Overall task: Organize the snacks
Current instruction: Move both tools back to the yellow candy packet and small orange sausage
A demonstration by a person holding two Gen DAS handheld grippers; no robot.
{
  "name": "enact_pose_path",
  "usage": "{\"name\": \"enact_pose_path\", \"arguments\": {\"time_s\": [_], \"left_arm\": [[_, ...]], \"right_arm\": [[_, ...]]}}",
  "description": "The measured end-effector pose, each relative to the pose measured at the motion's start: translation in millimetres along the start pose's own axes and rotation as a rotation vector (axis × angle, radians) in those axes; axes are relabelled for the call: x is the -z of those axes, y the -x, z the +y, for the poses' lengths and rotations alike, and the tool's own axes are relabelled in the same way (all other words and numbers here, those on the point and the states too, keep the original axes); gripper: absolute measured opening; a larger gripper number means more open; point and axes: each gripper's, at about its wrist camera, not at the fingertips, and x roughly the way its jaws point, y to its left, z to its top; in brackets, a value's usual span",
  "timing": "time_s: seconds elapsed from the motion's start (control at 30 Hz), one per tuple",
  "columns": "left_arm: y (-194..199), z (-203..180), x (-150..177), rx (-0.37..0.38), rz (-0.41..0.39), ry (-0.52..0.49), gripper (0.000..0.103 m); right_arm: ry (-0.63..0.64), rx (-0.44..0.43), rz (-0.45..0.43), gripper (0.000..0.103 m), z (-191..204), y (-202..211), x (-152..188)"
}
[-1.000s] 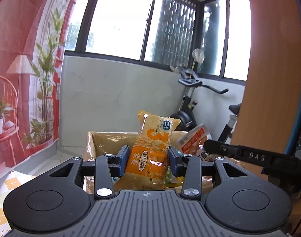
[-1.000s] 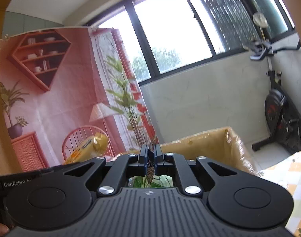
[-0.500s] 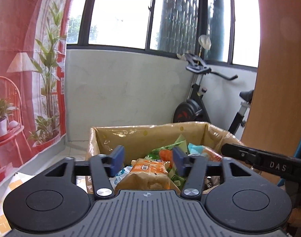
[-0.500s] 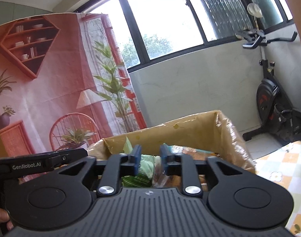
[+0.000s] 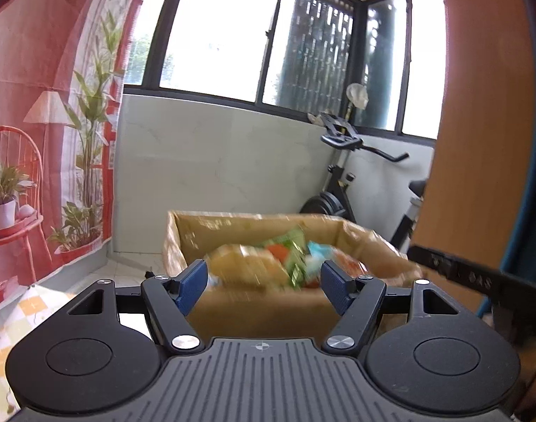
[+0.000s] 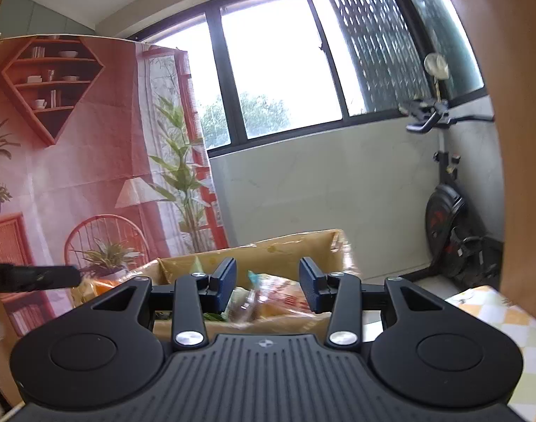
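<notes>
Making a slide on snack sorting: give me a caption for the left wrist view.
Left gripper, jaws opening and empty, faces a cardboard box of blurred snack packets.

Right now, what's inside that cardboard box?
The cardboard box holds a heap of snack packets: tan, green, orange-red and light blue wrappers, blurred. Its front wall and the top packets cover whatever lies deeper, so the bottom cannot be seen.

Black ribbed left gripper (image 5: 264, 286), blue textured pads (image 5: 193, 286), silver screws, round side discs
</notes>
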Motion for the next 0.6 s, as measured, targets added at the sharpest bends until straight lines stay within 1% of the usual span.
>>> {"name": "enact_pose_path", "arguments": {"time_s": [0.13, 0.23, 0.27, 0.37, 0.5, 0.6], "left_arm": [[2, -7, 23, 0.012, 0.04, 0.025, 0.072], [-1, -7, 37, -0.017, 0.067, 0.039, 0.069], [-4, -7, 42, -0.022, 0.082, 0.049, 0.066], [-12, -2, 56, -0.014, 0.138, 0.071, 0.062], [-20, -1, 74, -0.001, 0.199, 0.073, 0.062], [-34, -1, 90, 0.032, 0.275, 0.098, 0.062]], "right_arm": [[0.018, 0.033, 0.008, 0.043, -10, 16, 12], [0.019, 0.055, 0.028, 0.043, -19, 27, 23], [0.02, 0.065, 0.034, 0.043, -22, 30, 27], [0.018, 0.093, 0.061, 0.043, -32, 37, 41], [0.003, 0.137, 0.108, 0.043, -48, 43, 64], [-0.017, 0.167, 0.152, 0.043, -60, 45, 79]]}}
